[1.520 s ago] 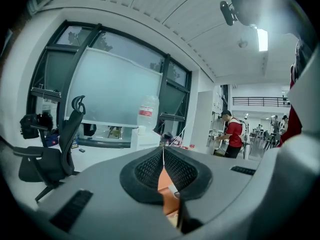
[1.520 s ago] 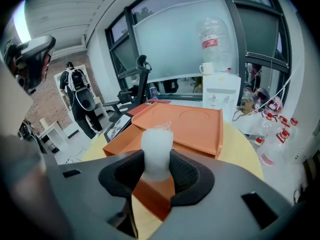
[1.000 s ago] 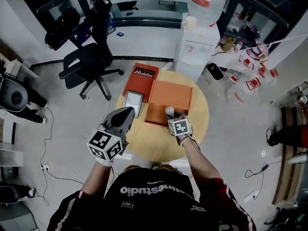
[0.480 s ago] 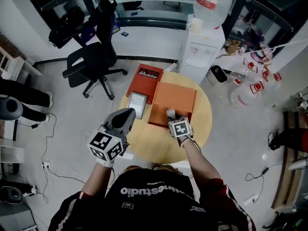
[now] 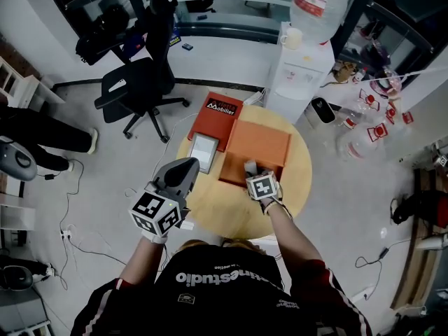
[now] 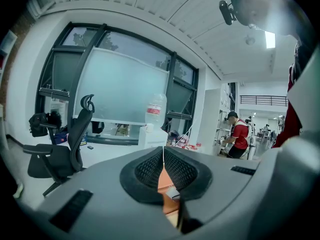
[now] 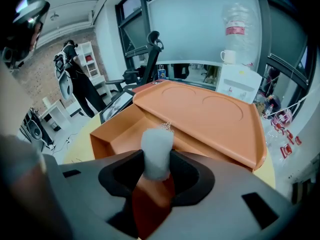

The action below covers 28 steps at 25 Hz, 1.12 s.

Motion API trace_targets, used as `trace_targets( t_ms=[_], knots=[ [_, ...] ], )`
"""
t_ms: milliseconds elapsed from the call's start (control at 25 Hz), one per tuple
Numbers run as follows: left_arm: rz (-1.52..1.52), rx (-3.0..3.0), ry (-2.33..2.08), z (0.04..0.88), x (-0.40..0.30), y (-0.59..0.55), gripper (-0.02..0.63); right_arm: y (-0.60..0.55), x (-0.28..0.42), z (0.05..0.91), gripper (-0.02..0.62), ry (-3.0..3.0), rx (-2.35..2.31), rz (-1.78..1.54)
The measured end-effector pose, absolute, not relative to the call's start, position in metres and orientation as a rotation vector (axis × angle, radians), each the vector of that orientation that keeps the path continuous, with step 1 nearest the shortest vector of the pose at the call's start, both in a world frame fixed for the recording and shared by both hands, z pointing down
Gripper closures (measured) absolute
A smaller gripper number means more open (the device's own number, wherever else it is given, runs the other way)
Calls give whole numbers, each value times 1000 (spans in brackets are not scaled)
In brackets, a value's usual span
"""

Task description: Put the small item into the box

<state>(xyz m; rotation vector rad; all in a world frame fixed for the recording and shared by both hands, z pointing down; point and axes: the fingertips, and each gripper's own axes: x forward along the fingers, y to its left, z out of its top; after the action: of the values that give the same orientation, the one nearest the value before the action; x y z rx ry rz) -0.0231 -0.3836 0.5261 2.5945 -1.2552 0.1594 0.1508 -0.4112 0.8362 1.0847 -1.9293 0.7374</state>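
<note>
**Right gripper** (image 7: 156,163): the jaws are clamped on the lower end of the item (image 7: 158,143), a pale grey, soft-looking stub. The item's long axis runs in line with the jaws. Its free end carries a wisp of fibres and points away from the gripper, forward and down, past the jaw tips. From the head view this gripper (image 5: 250,171) tilts steeply down.

**Box** (image 7: 120,129): the open orange tray lies just beyond and below the right jaw tips. The item hangs over the tray's near part; whether it touches the floor cannot be told. The lid (image 7: 215,111) is folded back and lies flat beyond the tray, with two round hollows in its face.

**Left gripper** (image 6: 163,158): the jaws are together with nothing between them, pointing almost level. It hovers left of the right gripper, over the left edge of the round table (image 5: 217,212).

**Beyond the left tips:** a tablet (image 5: 203,151) lies ahead, and past it a red box (image 5: 215,110) sits just beside the lid.

**Farthest:** a water dispenser (image 5: 301,68) stands beyond the lid. A chair (image 5: 136,89) stands ahead and to the left of the left gripper.
</note>
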Motion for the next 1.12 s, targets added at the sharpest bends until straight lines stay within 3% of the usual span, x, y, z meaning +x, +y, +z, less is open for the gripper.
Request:
trace_targets(
  t_ms=[1120],
  knots=[
    [129,2579,-1259,524,-27,-381,584,-424,154,817,380,-1984,1160,711]
  ],
)
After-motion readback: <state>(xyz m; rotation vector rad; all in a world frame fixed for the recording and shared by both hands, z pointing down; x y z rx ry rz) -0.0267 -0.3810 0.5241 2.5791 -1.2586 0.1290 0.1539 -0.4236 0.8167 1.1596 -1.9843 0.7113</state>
